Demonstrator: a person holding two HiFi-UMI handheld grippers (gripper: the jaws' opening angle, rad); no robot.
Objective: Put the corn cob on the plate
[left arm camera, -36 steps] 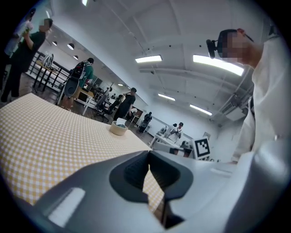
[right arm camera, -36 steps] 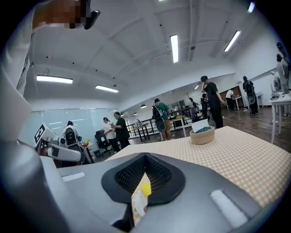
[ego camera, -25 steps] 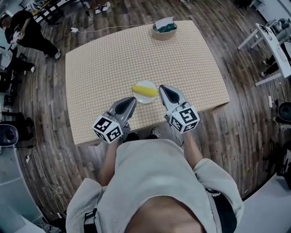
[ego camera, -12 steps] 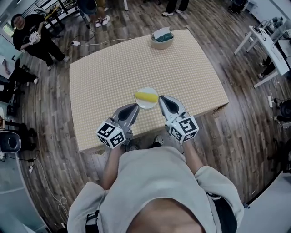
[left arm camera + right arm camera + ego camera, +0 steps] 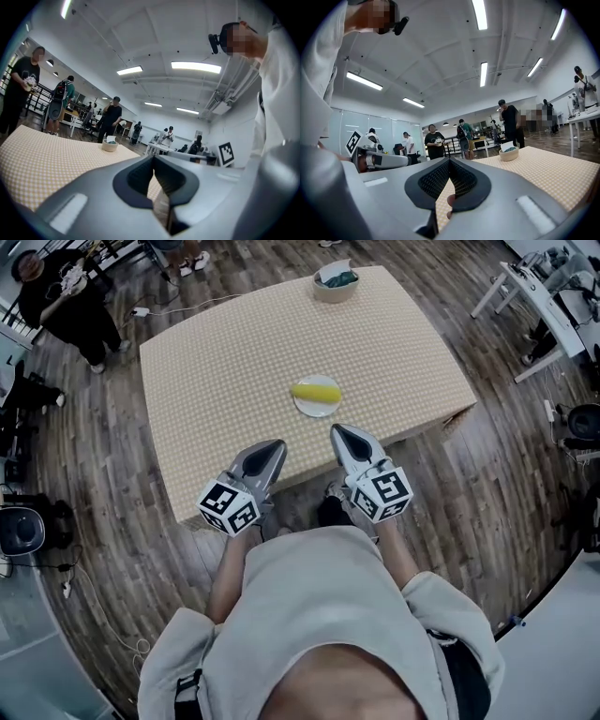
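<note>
The corn cob (image 5: 316, 391) lies on the plate (image 5: 304, 410) (on the checked table (image 5: 234, 352)), ahead of both claws and apart from them. The right gripper (image 5: 339, 430) and left gripper (image 5: 274, 446) have their jaws pressed together, holding nothing.

A broad rectangular table (image 5: 234, 362) stands on the dark plank floor (image 5: 112, 521), its whole top covered in a beige cloth with a fine checked pattern. Two things sit on it, well apart. A small white plate (image 5: 317, 412) lies near the front edge, a little right of the middle. A round tan bowl (image 5: 333, 294) stands at the far edge, with something teal and a white sheet inside it.
</note>
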